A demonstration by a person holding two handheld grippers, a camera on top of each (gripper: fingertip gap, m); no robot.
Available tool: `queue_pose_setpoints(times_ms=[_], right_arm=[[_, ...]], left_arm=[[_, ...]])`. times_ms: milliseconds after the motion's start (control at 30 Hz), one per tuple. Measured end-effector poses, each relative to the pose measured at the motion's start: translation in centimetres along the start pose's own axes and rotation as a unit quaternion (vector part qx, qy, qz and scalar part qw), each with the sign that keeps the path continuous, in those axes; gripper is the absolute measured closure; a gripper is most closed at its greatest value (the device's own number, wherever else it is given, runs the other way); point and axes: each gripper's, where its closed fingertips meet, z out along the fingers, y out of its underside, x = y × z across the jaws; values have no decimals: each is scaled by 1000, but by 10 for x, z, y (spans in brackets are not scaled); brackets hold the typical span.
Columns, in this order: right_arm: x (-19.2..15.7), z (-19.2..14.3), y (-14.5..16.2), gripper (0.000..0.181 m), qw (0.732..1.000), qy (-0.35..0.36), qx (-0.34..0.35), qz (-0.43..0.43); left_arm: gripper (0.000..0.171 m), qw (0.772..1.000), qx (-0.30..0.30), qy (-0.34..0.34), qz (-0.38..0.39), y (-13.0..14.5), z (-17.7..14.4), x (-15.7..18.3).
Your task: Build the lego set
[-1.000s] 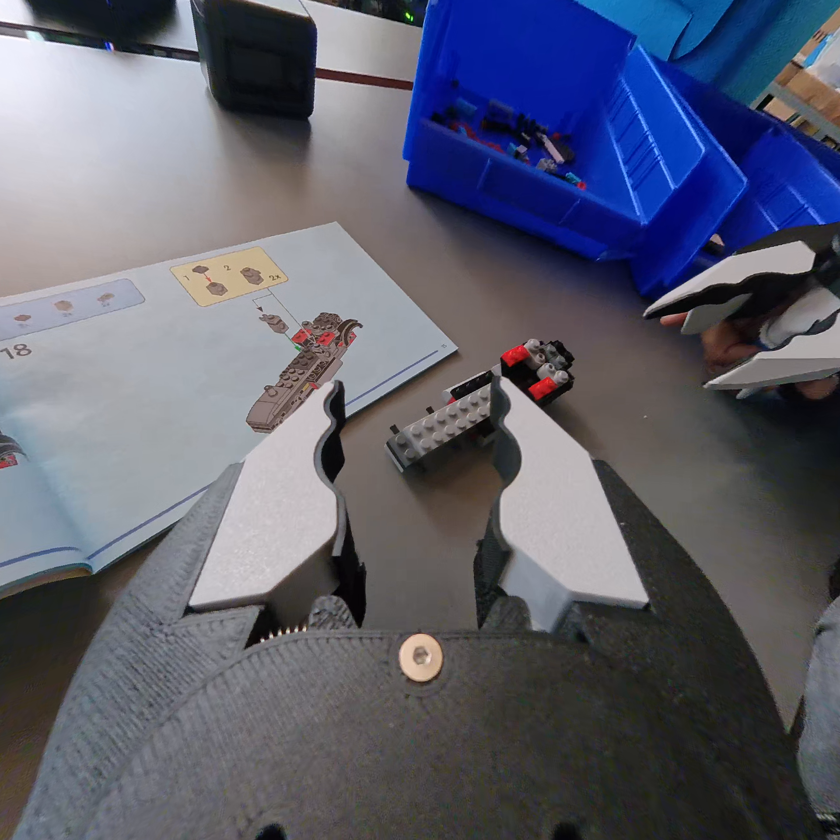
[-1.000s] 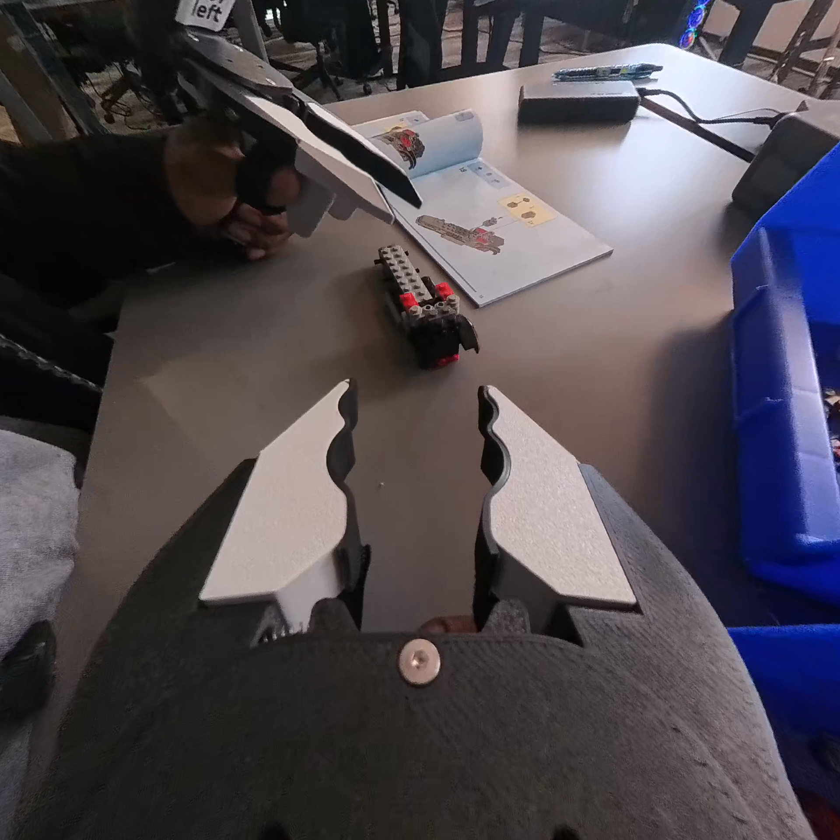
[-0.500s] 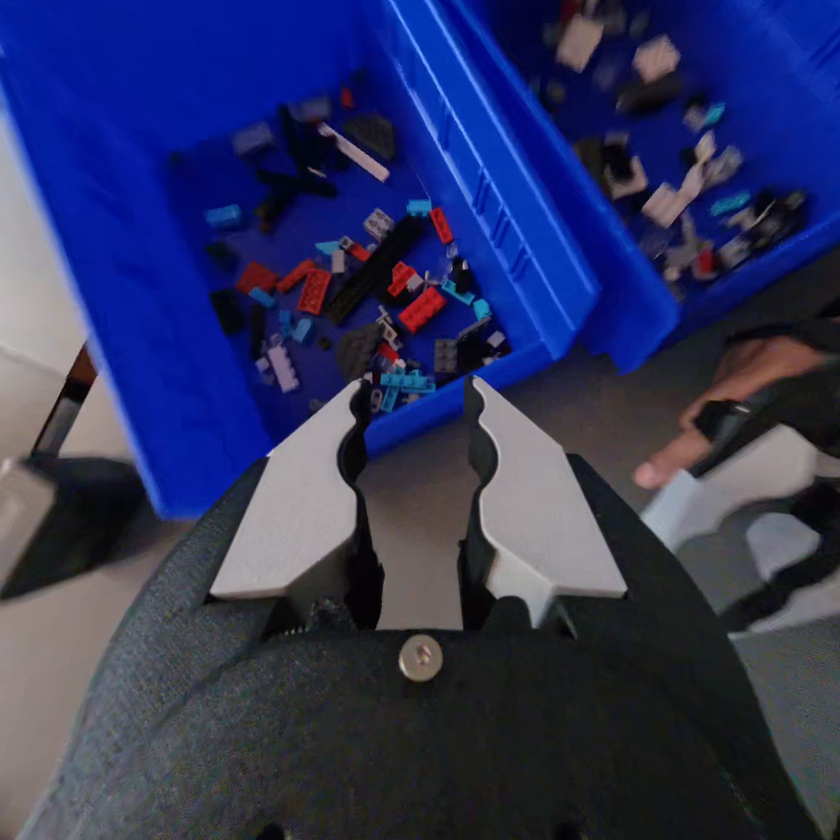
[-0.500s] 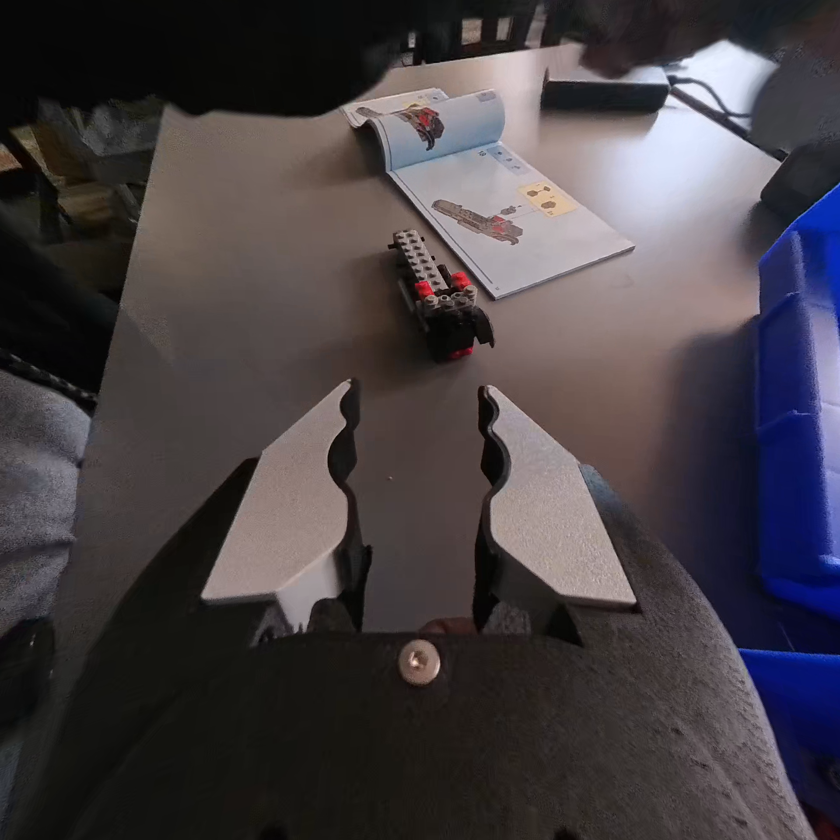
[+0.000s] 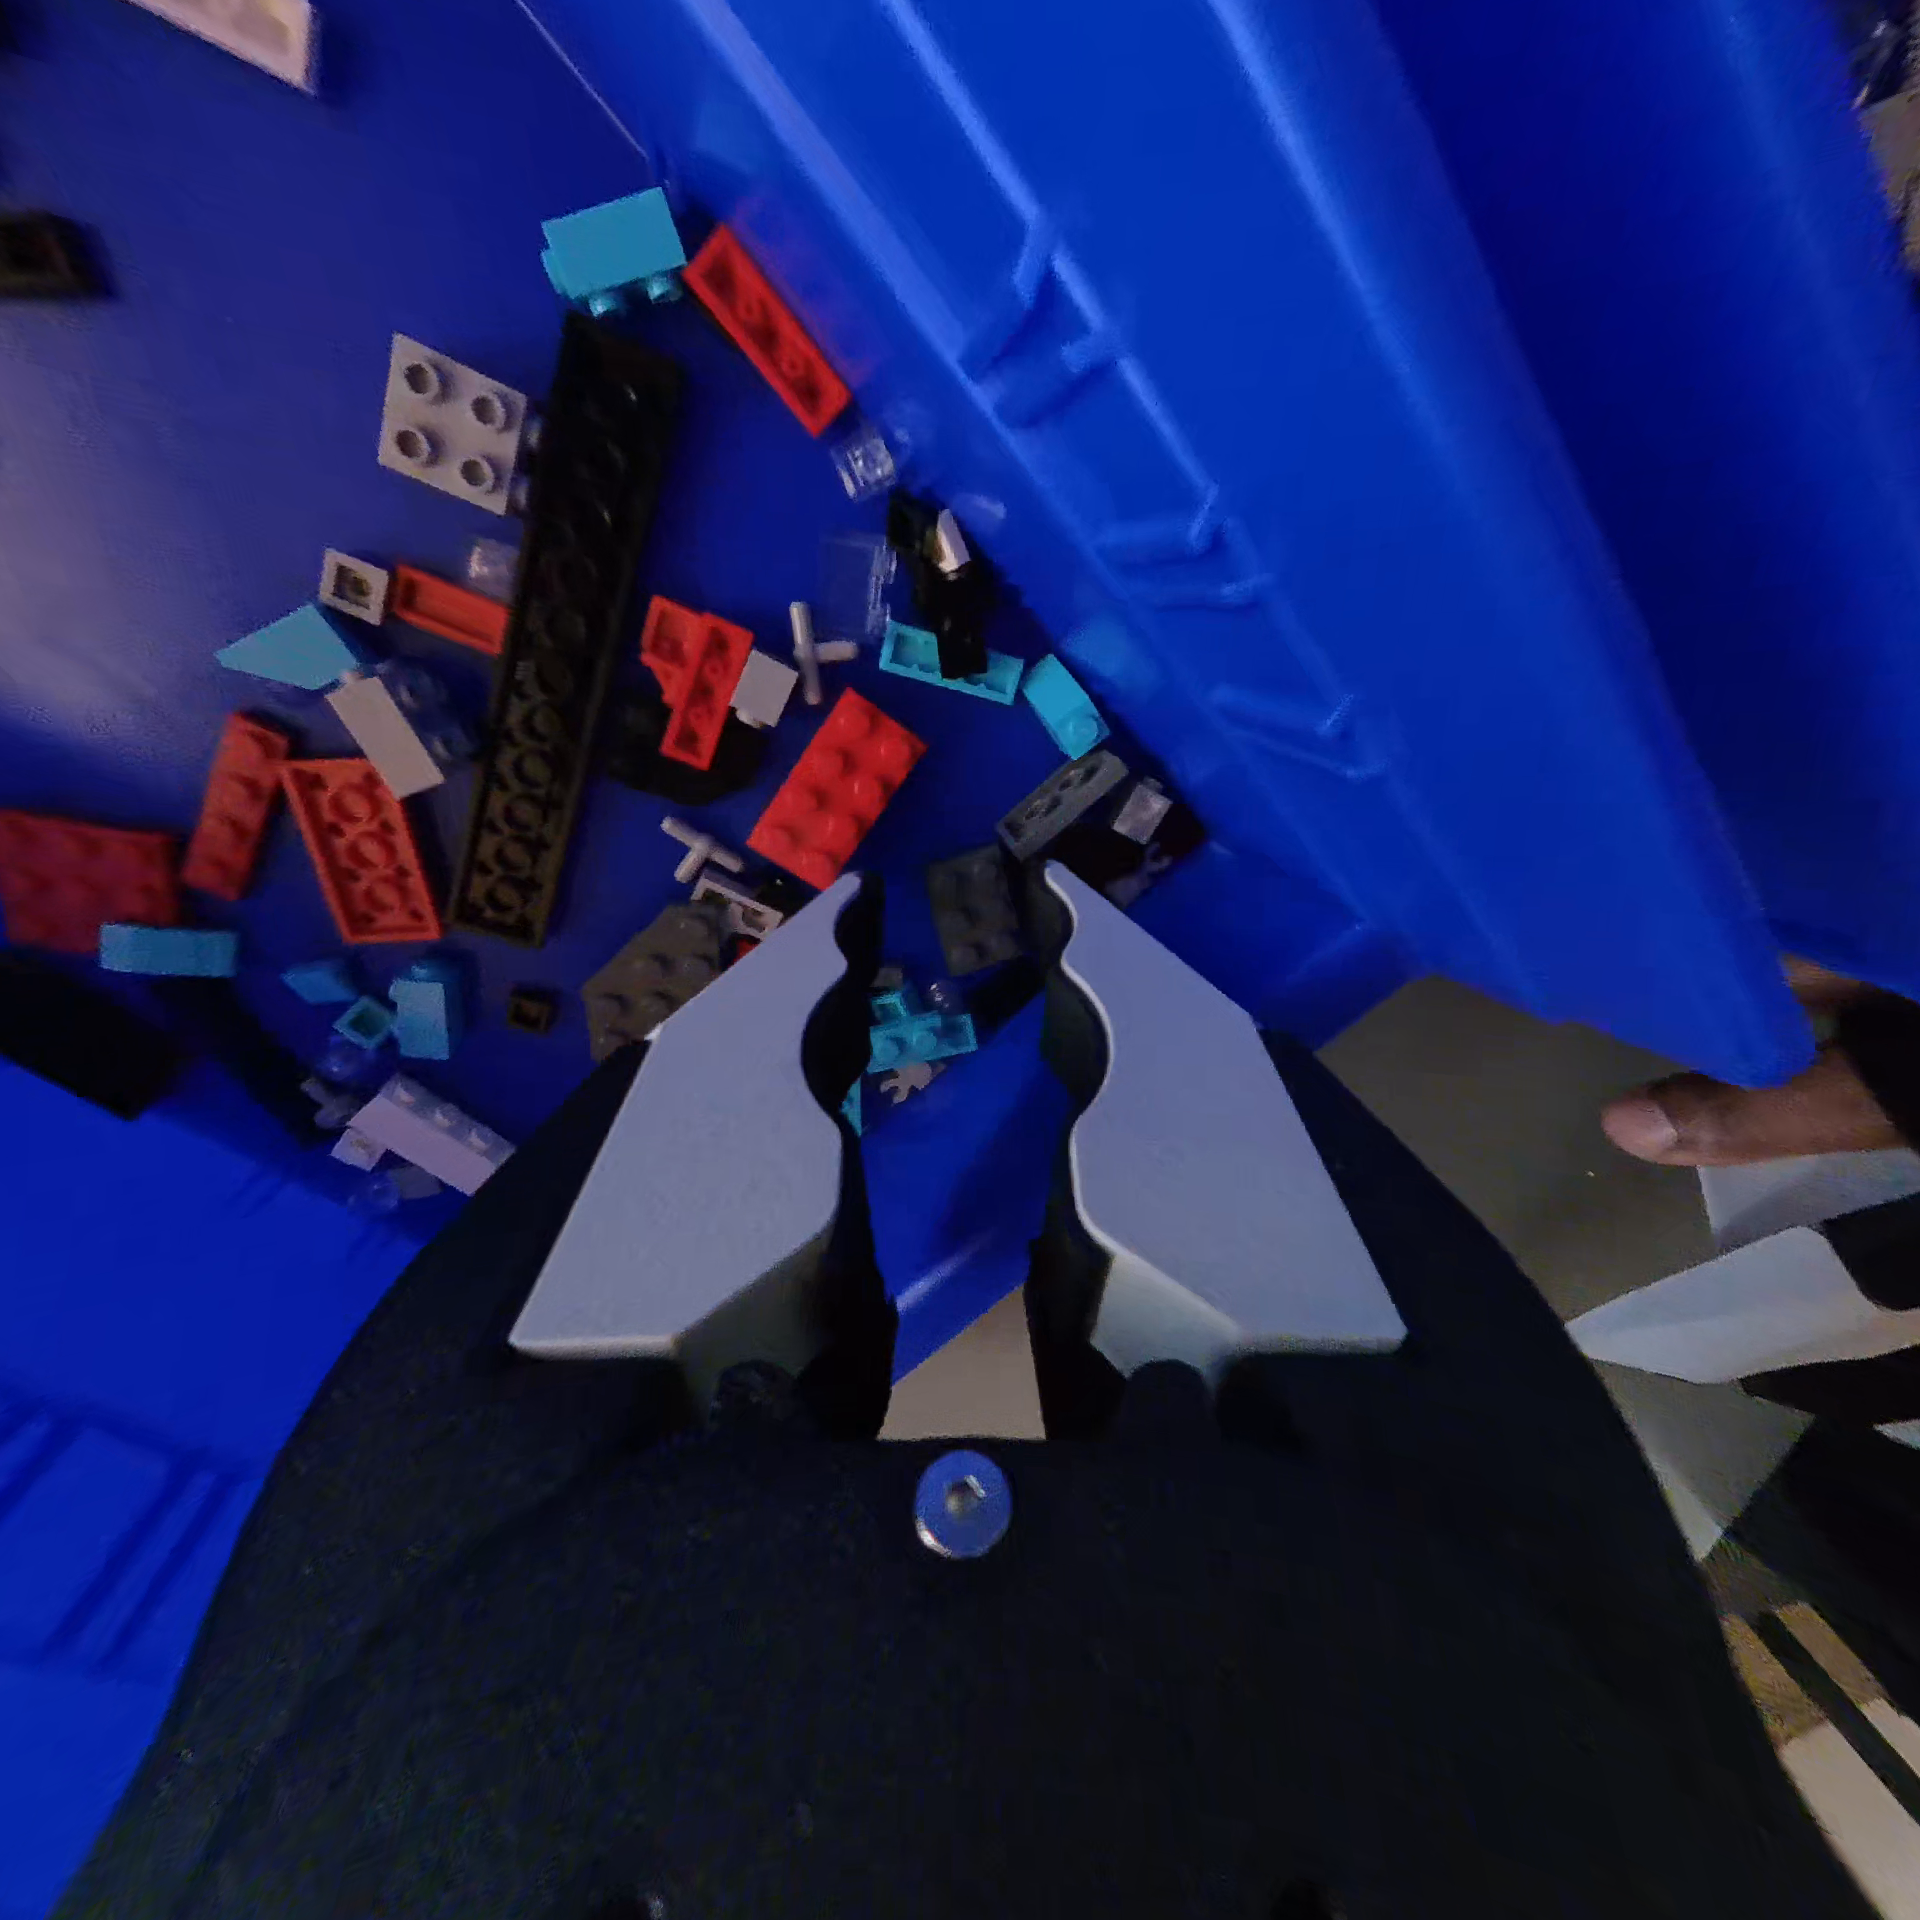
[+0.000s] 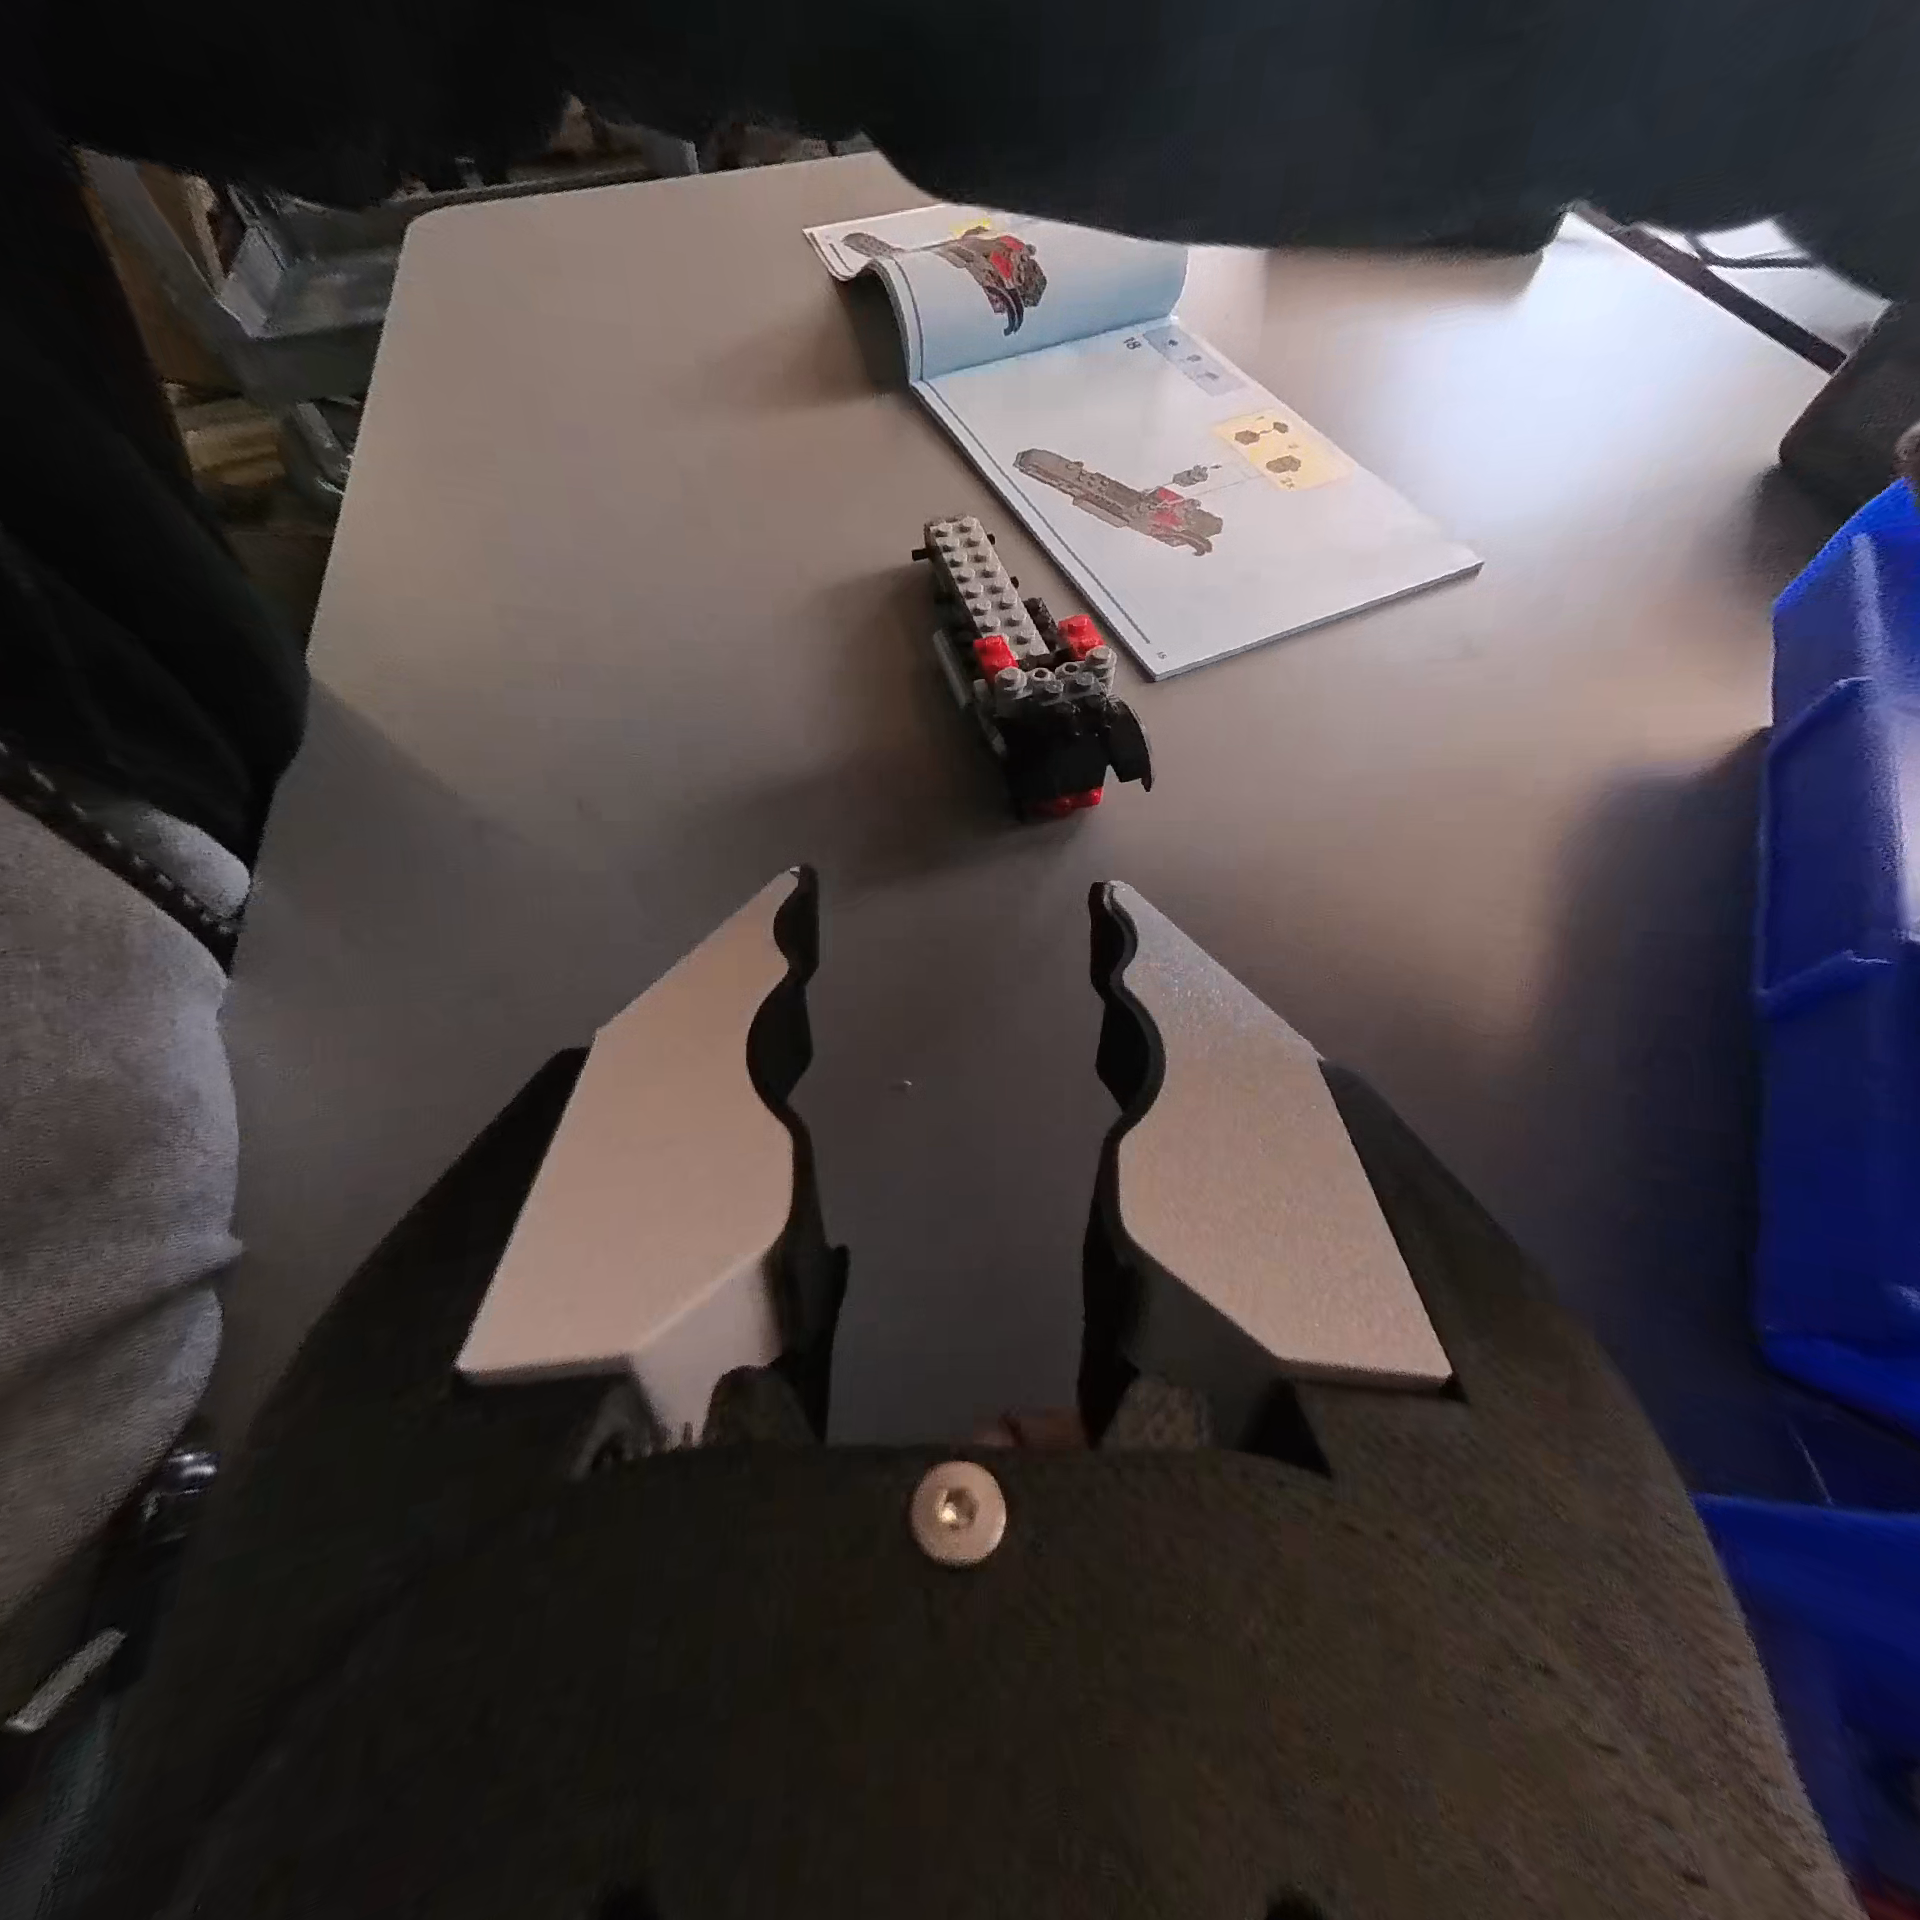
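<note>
My left gripper point(image 5: 951, 894) is open and empty, its tips reaching over the front wall into a blue bin point(image 5: 1299, 540) of loose bricks. A dark grey plate point(image 5: 977, 914) lies just past the tips, with a teal piece point(image 5: 920, 1029) showing between the fingers. Red bricks point(image 5: 836, 784), a long black plate point(image 5: 566, 623) and a light grey square plate point(image 5: 449, 424) lie farther in. My right gripper point(image 6: 951, 894) is open and empty above the grey table point(image 6: 582, 582). The partly built grey, black and red model point(image 6: 1029, 665) lies on the table ahead of it.
The open instruction booklet point(image 6: 1174, 447) lies behind and right of the model. A blue bin point(image 6: 1839, 987) stands at the right edge of the right wrist view. A dark sleeve point(image 6: 935, 83) spans the top. A hand point(image 5: 1745, 1117) and the other gripper point(image 5: 1756, 1309) show beside the bin.
My left gripper swung from the model on the table over to the blue bin, dipped closer to the bricks, and its jaws narrowed. My right gripper stayed nearly still.
</note>
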Motion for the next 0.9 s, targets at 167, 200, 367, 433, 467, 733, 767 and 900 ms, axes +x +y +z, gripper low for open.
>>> queue_pose_setpoints(times_ms=[167, 200, 367, 433, 467, 733, 767, 900], right_arm=[[-1, 1, 1, 127, 1000, 0, -3, -3], [-1, 1, 1, 127, 1000, 0, -3, -4], [-1, 1, 1, 127, 1000, 1, -5, -8], [-2, 1, 1, 127, 1000, 2, -5, -9], [-2, 2, 1, 127, 1000, 2, -5, -9], [-2, 1, 1, 127, 1000, 1, -5, -10], [-2, 1, 1, 127, 1000, 1, -5, -10], [-1, 2, 2, 128, 1000, 4, -7, -10]], left_arm=[[142, 999, -23, -25, 5, 7, -1, -14], [142, 999, -20, -26, 1, 7, -1, -16], [144, 1000, -5, -28, -5, 9, -8, -19], [144, 1000, -2, -17, -4, 8, -10, -13], [144, 1000, -7, -18, -5, 9, -9, -12], [146, 1000, -25, -12, 1, 7, 1, -8], [147, 1000, -23, -9, 4, 5, 2, -7], [150, 999, -33, -15, 8, 5, 3, -8]])
